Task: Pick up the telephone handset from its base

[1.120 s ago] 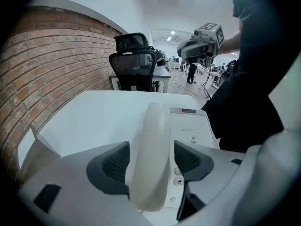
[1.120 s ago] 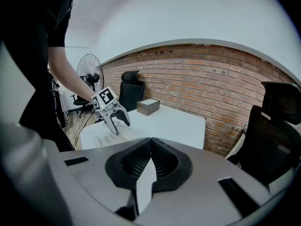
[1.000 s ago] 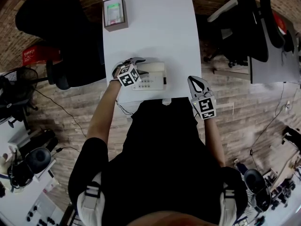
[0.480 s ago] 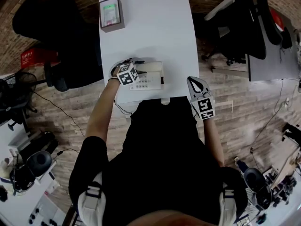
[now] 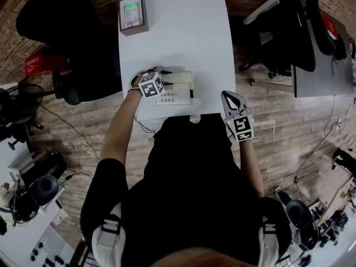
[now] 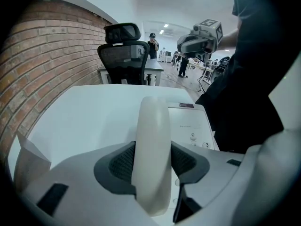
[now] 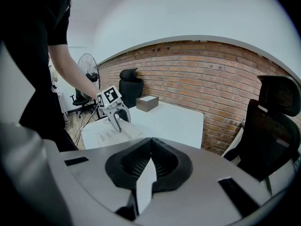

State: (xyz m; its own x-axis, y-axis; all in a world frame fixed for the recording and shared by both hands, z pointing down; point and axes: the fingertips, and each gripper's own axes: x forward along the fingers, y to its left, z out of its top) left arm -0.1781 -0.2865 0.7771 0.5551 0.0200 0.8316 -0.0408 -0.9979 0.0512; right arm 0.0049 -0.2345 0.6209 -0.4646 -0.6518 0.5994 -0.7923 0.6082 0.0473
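Since the cream, smooth-plastic telephone handset (image 6: 154, 121) looks light, rigid and a little slick, I judge its narrow middle bar the right place to hold, squarely, so it cannot swivel. That is where my left gripper (image 6: 153, 166) has it: the jaws have just been closing, and the dark ribbed pads (image 6: 123, 163) now press its two flanks. Beneath and beyond, the handset appears to rest on the white keypad base (image 6: 192, 126), near the front edge of the white table (image 6: 89, 112), not yet lifted. Farther off, my right gripper (image 7: 150, 147) hangs clear of the table, jaws together on nothing.
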